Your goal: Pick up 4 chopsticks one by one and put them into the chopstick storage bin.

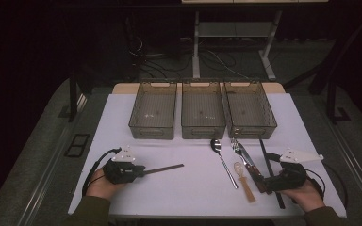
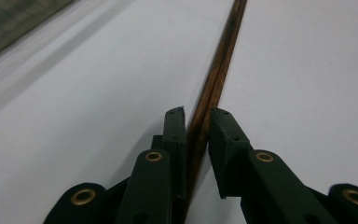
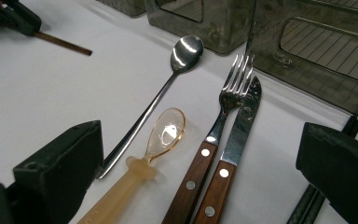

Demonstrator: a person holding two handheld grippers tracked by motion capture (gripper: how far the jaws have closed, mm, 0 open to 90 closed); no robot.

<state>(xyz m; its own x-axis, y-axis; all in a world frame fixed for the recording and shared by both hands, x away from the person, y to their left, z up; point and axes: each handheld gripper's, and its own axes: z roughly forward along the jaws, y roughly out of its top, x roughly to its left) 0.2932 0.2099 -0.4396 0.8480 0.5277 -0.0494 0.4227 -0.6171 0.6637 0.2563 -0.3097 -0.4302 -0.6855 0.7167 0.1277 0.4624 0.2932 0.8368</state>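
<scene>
The left gripper [image 1: 143, 171] had its fingers [image 2: 175, 135] clamped on a pair of brown wooden chopsticks [image 1: 164, 168], gripping them near one end while the rest of their length ran out to the right, low over the white bench [image 1: 179, 188]. In the left gripper view the sticks sat squeezed between the two pads, side by side, stretching away across the surface. Over on the other side, the right gripper [image 1: 269, 181] waited with its fingers [image 3: 60, 168] wide apart and nothing between them, poised above the row of cutlery: a steel spoon [image 1: 222, 161], a small amber plastic spoon [image 1: 243, 179], a fork [image 1: 239, 151] and knife [image 1: 250, 165] with wooden handles, and a pair of black chopsticks [image 1: 269, 172] at the far right. Three smoky bins [image 1: 202, 115] stood in a row at the back, seemingly empty.

The danger, as I judged it, lay in that end grip. With so much stick hanging beyond the pads, a lift could let the free ends droop or swing, and the two sticks could scissor apart or one slide out. A drooping tip could also catch a bin's rim on the way in. On the right, those spread fingers sat near several pieces packed close together, so a careless close could grab two at once.
</scene>
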